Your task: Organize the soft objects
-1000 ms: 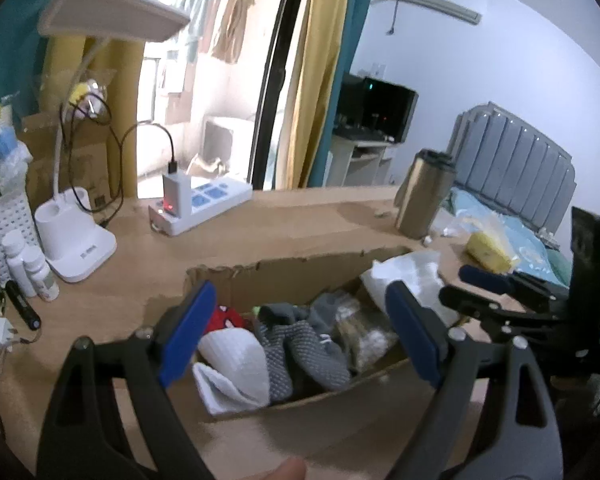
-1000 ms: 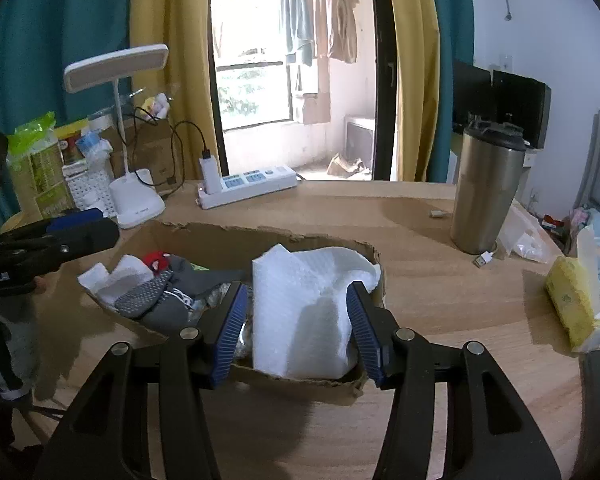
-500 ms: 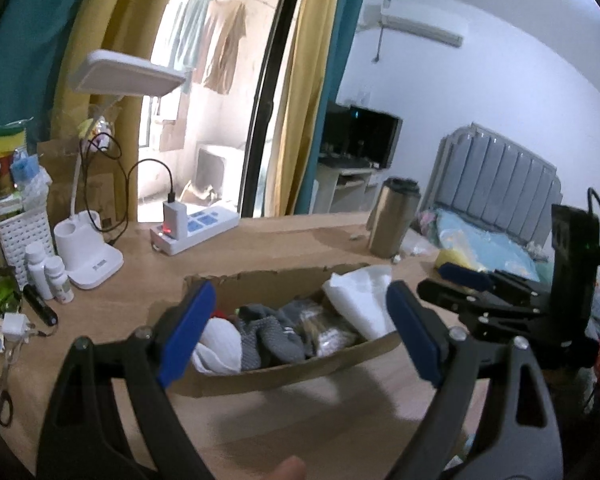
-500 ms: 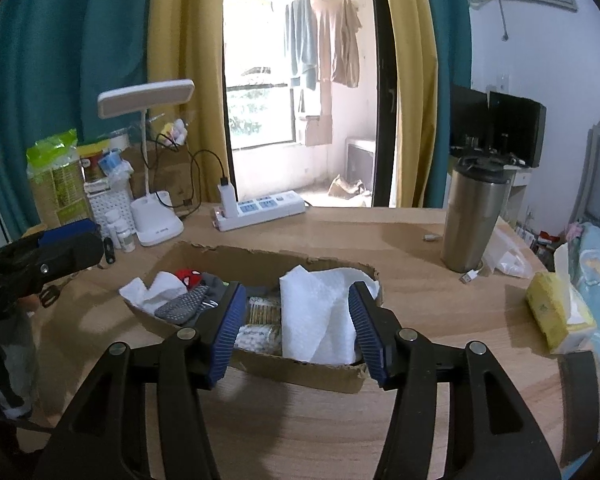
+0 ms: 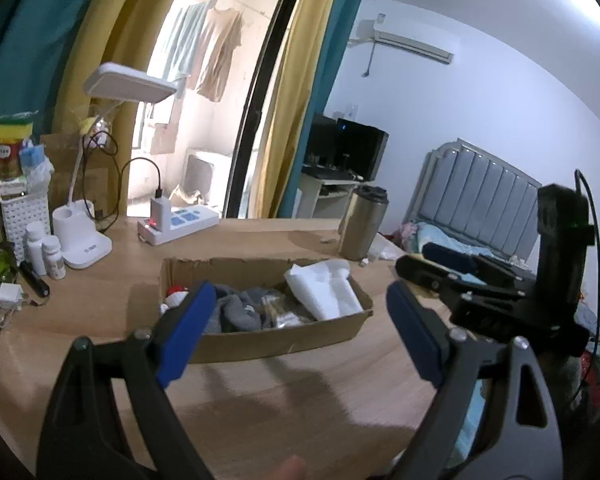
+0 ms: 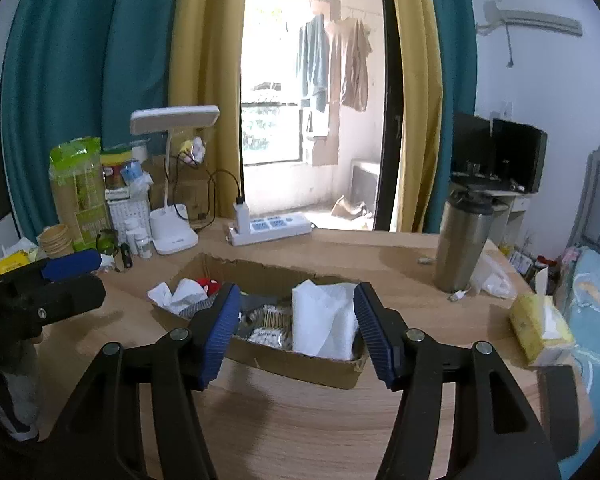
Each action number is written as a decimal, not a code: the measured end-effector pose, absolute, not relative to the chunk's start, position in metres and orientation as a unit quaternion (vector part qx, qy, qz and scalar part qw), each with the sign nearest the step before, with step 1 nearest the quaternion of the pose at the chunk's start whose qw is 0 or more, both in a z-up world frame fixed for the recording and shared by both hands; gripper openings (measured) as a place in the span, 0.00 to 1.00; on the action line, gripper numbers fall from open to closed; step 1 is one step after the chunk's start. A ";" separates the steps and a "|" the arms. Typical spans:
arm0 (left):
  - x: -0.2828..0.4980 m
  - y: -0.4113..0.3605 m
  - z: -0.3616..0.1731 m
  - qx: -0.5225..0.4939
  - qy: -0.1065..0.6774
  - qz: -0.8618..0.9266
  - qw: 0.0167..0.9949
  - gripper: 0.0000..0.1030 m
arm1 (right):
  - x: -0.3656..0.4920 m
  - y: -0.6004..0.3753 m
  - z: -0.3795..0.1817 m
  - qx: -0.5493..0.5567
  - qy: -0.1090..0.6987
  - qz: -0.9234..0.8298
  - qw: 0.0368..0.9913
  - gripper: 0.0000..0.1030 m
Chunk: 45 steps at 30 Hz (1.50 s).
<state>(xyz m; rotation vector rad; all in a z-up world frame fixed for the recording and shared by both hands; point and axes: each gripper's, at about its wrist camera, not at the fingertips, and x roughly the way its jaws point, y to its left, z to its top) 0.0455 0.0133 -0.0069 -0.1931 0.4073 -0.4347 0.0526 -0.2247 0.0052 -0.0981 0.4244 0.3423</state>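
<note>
Above table (image 6: 300,420) — both tongs empty

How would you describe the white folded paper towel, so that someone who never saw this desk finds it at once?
Start at the wooden desk and find the shallow cardboard box in its middle. The white folded paper towel stands at the end of the box nearer the steel tumbler. Unlike the grey socks and crumpled white cloth at the other end, it is smooth, stiffly creased and tallest.
</note>
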 end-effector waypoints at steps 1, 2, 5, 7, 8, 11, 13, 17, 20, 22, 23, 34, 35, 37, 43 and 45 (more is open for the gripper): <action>0.042 0.012 -0.004 -0.091 0.197 -0.213 0.953 0.86 | 0.049 -0.226 0.008 -0.048 0.206 0.168 0.963 0.61; 0.040 0.012 -0.002 -0.089 0.194 -0.213 0.953 0.86 | 0.046 -0.227 0.011 -0.048 0.201 0.166 0.964 0.61; 0.031 0.011 0.006 -0.086 0.181 -0.205 0.958 0.87 | 0.037 -0.232 0.020 -0.045 0.188 0.158 0.968 0.61; 0.026 0.011 0.013 -0.079 0.170 -0.190 0.964 0.87 | 0.030 -0.236 0.027 -0.039 0.178 0.154 0.971 0.61; 0.024 0.012 0.016 -0.077 0.165 -0.185 0.966 0.87 | 0.026 -0.237 0.030 -0.038 0.173 0.152 0.972 0.61; 0.018 0.014 0.027 -0.075 0.152 -0.173 0.970 0.87 | 0.017 -0.242 0.039 -0.037 0.160 0.148 0.975 0.62; 0.012 0.015 0.034 -0.071 0.142 -0.162 0.974 0.90 | 0.011 -0.243 0.045 -0.038 0.151 0.145 0.977 0.62; 0.002 0.014 0.047 -0.061 0.124 -0.144 0.980 0.94 | -0.002 -0.247 0.055 -0.035 0.132 0.140 0.981 0.63; -0.005 0.009 0.055 -0.042 0.112 -0.120 0.986 0.95 | -0.010 -0.252 0.062 -0.031 0.116 0.137 0.983 0.68; -0.005 0.008 0.058 -0.040 0.111 -0.118 0.986 0.95 | -0.014 -0.256 0.065 -0.026 0.110 0.135 0.984 0.68; -0.006 0.009 0.059 -0.043 0.111 -0.120 0.986 0.95 | -0.015 -0.257 0.066 -0.025 0.108 0.133 0.985 0.68; -0.009 0.010 0.063 -0.048 0.108 -0.122 0.985 0.96 | -0.020 -0.262 0.071 -0.023 0.100 0.130 0.986 0.68; -0.009 0.010 0.063 -0.049 0.108 -0.122 0.985 0.96 | -0.020 -0.262 0.070 -0.023 0.101 0.130 0.986 0.68; -0.009 0.010 0.062 -0.051 0.109 -0.123 0.985 0.96 | -0.019 -0.262 0.070 -0.025 0.104 0.130 0.986 0.68; -0.009 0.009 0.062 -0.050 0.113 -0.125 0.984 0.96 | -0.017 -0.261 0.069 -0.025 0.108 0.131 0.985 0.68; -0.010 0.007 0.062 -0.048 0.115 -0.124 0.984 0.96 | -0.017 -0.261 0.068 -0.025 0.111 0.130 0.985 0.68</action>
